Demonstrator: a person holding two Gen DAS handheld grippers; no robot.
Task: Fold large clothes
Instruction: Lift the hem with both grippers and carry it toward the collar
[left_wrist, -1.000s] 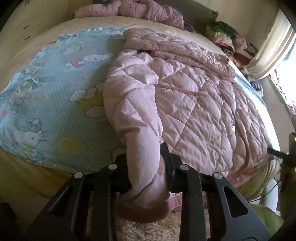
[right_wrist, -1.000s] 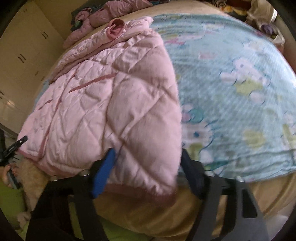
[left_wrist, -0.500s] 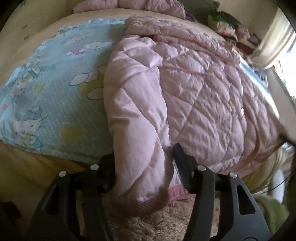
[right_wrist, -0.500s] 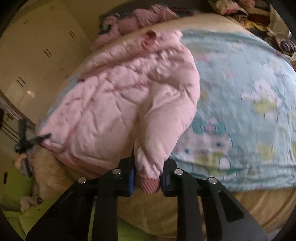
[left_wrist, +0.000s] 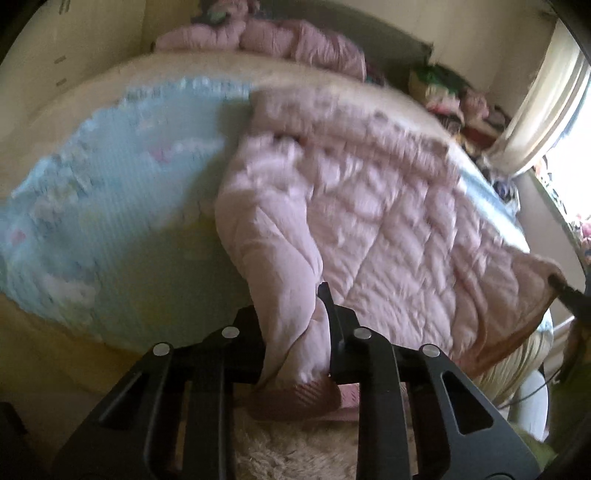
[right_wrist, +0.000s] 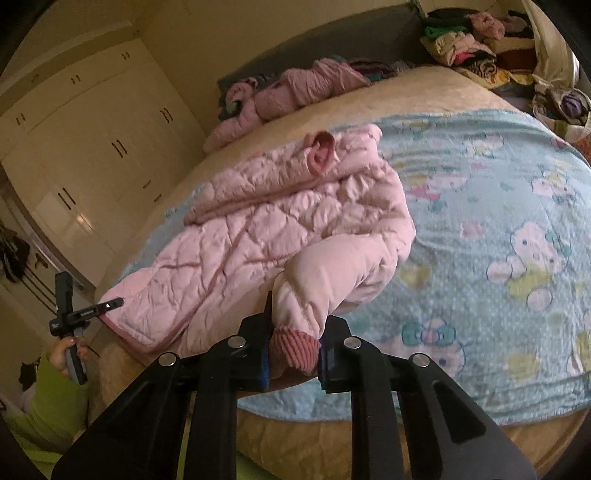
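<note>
Home bedroom: bed (right_wrist: 424, 92), cartoon blanket (right_wrist: 498, 221), built-in wardrobe (right_wrist: 92, 147), clothes pile (right_wrist: 469, 40).

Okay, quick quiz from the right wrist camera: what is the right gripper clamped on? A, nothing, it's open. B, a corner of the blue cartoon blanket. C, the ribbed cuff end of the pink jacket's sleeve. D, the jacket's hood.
C: the right gripper is shut on the ribbed cuff of the pink quilted jacket, which lies on the blue blanket.
</note>
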